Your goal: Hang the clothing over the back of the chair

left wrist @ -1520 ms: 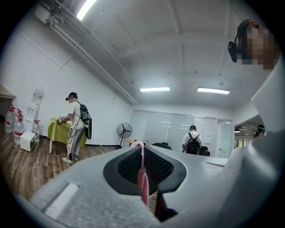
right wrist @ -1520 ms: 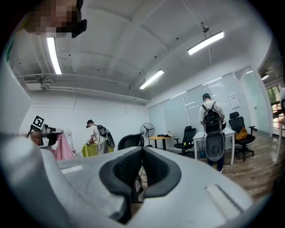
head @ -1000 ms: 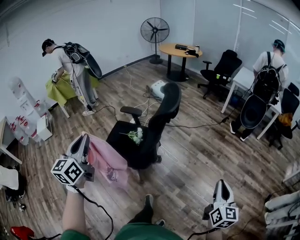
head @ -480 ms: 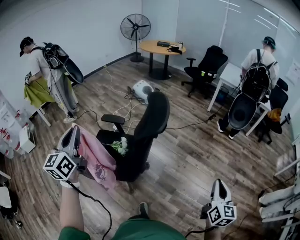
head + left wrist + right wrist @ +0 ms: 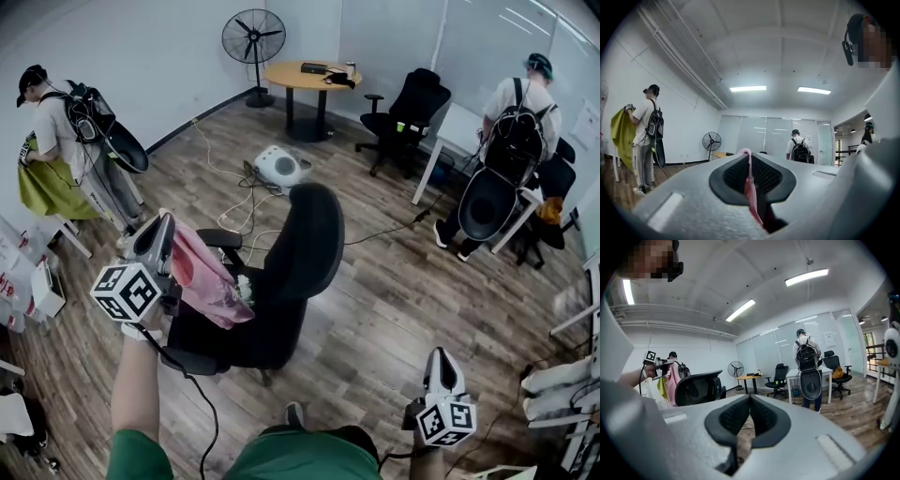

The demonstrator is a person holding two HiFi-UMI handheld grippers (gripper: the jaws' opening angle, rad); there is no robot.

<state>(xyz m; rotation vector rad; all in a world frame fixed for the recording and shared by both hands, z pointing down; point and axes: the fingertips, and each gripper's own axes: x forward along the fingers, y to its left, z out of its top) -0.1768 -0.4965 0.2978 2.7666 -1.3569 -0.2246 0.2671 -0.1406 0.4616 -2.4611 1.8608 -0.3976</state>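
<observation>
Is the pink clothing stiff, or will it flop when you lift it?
Probably floppy: the pink clothing sags in folds below the left hand-held gripper, which pinches just its edge. Likely light, since that small pinch holds it up. It should drape over the chair back.

We wear a green short-sleeved top (image 5: pixel 281 464). Our grey left gripper (image 5: pixel 160 229) and right gripper (image 5: pixel 442 363) each carry a black-and-white marker cube (image 5: pixel 127 292). A black cable (image 5: pixel 208 412) trails from the left.
</observation>
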